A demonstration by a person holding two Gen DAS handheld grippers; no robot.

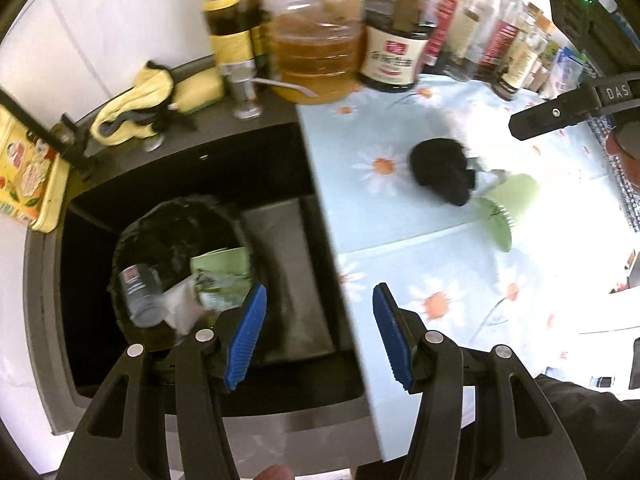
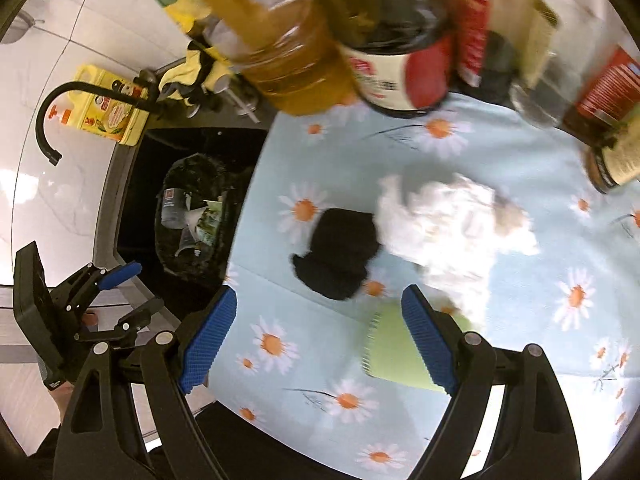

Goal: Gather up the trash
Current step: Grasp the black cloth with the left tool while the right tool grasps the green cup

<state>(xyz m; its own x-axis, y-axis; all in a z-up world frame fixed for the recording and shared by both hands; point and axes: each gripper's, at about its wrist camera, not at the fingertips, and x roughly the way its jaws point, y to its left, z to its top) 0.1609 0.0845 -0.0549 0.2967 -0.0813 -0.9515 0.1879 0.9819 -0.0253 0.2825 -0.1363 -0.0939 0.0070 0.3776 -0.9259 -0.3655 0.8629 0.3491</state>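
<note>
A black-lined trash bin [image 1: 168, 232] sits in the dark sink and holds a small bottle [image 1: 140, 292], white paper and a green packet. My left gripper [image 1: 318, 336] is open and empty above the sink's right edge, just right of the bin. On the daisy tablecloth [image 2: 304, 360] lie a black crumpled wad [image 2: 340, 252], a white crumpled tissue [image 2: 448, 220] and a green card [image 2: 396, 356]. My right gripper [image 2: 316, 344] is open and empty, low over the cloth, with the green card beside its right finger. The black wad [image 1: 440, 168] and green card [image 1: 508, 208] also show in the left wrist view.
Oil and sauce bottles [image 1: 316, 52] line the back of the counter. A yellow cloth [image 1: 132, 108] and sponge lie behind the sink. A yellow soap bottle [image 2: 112, 108] and a black faucet [image 2: 52, 120] stand at the sink's left.
</note>
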